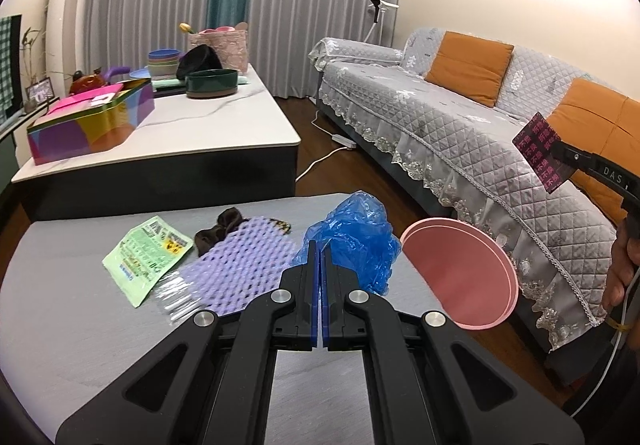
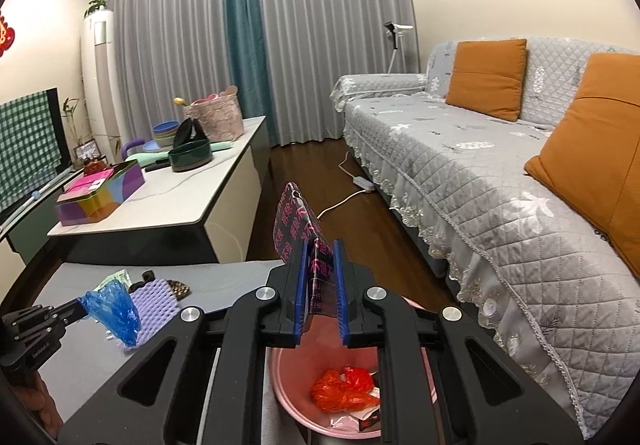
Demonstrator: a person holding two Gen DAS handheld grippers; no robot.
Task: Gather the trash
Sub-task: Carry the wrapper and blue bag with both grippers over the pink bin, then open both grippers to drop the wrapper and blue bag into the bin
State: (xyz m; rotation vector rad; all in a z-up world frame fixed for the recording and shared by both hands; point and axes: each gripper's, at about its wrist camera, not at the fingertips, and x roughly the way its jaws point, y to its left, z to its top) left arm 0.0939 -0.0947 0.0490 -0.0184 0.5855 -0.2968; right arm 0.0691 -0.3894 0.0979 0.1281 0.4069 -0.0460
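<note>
Left wrist view: left gripper point(image 1: 319, 245), jaws closed tight, pinching a crumpled blue plastic bag point(image 1: 356, 233) above the grey table point(image 1: 80, 345). Green printed leaflet point(image 1: 146, 259), text too small to read, and lilac foam mesh point(image 1: 240, 265) lie flat to the left. Pink bin point(image 1: 460, 273) stands right. Right gripper point(image 1: 560, 153) is lettered "DAS".

Right wrist view: right gripper point(image 2: 320, 265), jaws narrowly apart, clamps a dark wrapper point(image 2: 298, 221) with pink Chinese characters, long axis upright, above the bin point(image 2: 288, 373) holding red plastic point(image 2: 340, 389).
</note>
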